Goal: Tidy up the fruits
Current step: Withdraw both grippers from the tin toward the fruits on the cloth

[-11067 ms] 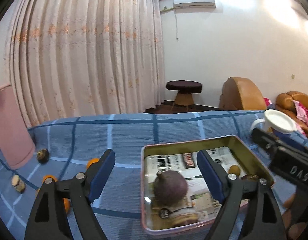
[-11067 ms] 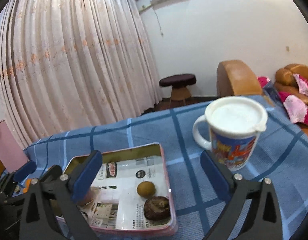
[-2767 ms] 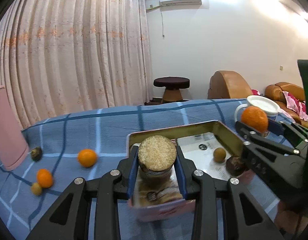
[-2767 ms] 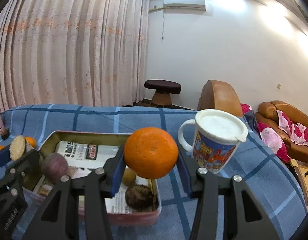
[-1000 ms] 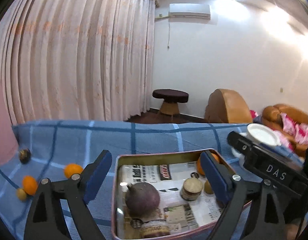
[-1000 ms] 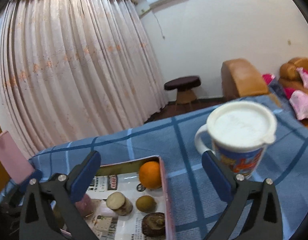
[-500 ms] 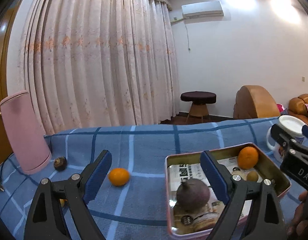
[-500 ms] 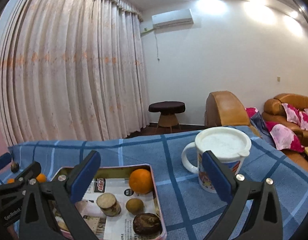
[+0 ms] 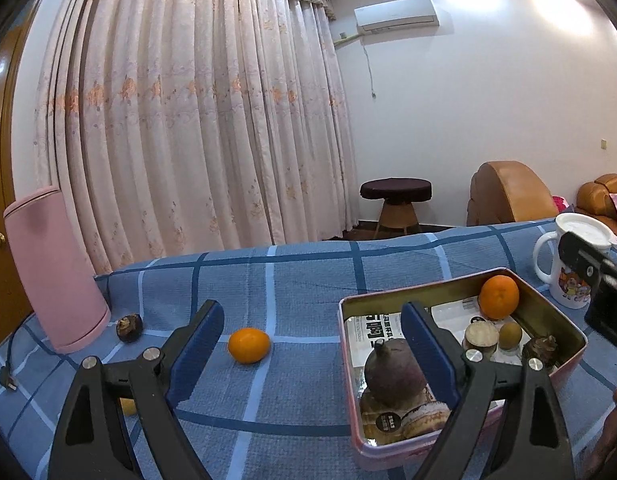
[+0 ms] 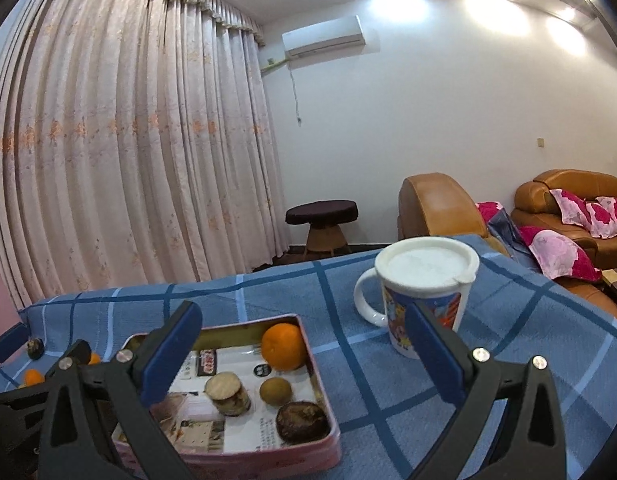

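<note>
- Fruits are split between two places: some lie in the tin tray (image 9: 564, 322), others loose on the blue checked counter (image 9: 308, 280).
- Tray contents, left wrist view: a large purple round fruit (image 9: 392, 374) near the front, an orange (image 9: 499, 297) in the far corner, a small green-brown fruit (image 9: 510, 335), a tan cut-topped piece (image 9: 481, 335) and a dark wrinkled fruit (image 9: 542, 350) by the right wall.
- Right wrist view confirms the same tray (image 10: 320, 372), with the orange (image 10: 283, 346) at the far right corner and the dark wrinkled fruit (image 10: 302, 421) at the near right corner.
- Loose on the counter: a mandarin (image 9: 249, 345) left of the tray, well apart from it; a dark small fruit (image 9: 129, 327) just beside the pink cylinder (image 9: 54, 270); a yellow piece (image 9: 126, 406) partly hidden behind the left claw's finger.
- Left claw (image 9: 308, 354) is released, its jaws spread wide and holding nothing; it hovers level above the counter, aimed between the mandarin and the tray's left edge.
- Right claw (image 10: 304, 358) is likewise released and empty, held above the tray's near right side, pointing forward toward the lidded mug (image 10: 422, 294).
- Mug stands upright on the counter, right of the tray and apart from it.
- Part of the right claw's body shows at the right edge of the left wrist view.
</note>
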`<state>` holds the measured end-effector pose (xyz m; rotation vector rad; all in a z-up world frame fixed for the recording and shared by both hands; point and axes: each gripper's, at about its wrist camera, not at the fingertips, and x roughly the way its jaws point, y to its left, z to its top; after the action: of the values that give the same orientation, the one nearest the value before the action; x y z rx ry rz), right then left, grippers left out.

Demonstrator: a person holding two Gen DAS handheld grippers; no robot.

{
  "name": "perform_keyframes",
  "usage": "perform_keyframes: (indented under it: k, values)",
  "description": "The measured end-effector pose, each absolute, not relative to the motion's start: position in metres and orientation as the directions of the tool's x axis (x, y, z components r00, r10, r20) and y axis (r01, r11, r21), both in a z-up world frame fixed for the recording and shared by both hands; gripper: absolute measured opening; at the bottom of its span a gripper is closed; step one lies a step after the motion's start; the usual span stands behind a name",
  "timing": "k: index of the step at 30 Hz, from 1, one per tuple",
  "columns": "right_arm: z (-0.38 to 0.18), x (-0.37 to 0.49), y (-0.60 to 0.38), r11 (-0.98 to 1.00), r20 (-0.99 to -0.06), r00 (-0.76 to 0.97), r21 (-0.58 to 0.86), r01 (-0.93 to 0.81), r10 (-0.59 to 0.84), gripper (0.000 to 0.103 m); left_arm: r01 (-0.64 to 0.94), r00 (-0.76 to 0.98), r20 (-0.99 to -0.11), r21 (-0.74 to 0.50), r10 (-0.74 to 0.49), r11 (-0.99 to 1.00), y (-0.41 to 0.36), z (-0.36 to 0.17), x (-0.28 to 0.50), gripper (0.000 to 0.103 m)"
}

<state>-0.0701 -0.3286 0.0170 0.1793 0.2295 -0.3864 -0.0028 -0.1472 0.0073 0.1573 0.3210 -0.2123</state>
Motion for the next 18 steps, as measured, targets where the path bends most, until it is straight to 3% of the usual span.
perform_keyframes:
  k: [18]
  values:
    - [0.015,-0.072,-0.280,0.928,-0.289,0.909,0.132,0.347,-0.299,0.103,0.222,0.912,-0.365,0.050,-0.189,0.974,-0.108,0.006,-0.011,0.091]
